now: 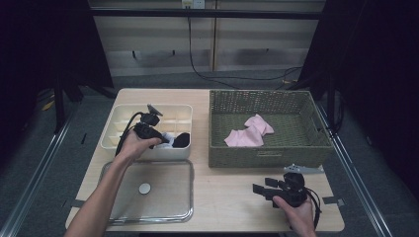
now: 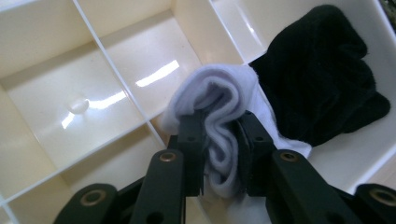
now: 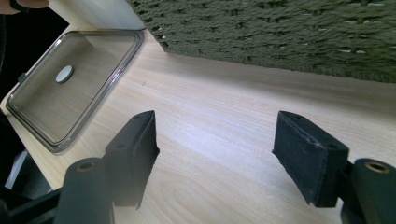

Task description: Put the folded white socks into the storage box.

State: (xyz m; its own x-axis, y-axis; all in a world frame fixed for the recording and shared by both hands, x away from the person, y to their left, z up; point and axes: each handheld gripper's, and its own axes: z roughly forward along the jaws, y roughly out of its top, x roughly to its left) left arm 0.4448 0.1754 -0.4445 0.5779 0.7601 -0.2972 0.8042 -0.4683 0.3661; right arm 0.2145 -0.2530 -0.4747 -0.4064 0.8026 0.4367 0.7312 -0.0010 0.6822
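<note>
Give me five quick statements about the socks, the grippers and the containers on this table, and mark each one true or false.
1. The left gripper is shut on a white sock. True.
2. The black sock lies in the wicker basket. False: it lies in the divided cream organizer.
3. The right gripper holds a pink sock. False: its jaws are open over bare table; the pink socks lie in the basket.
4. A clear lid lies on the table in front of the organizer. True.
5. The basket is white plastic. False: it is green woven wicker.
</note>
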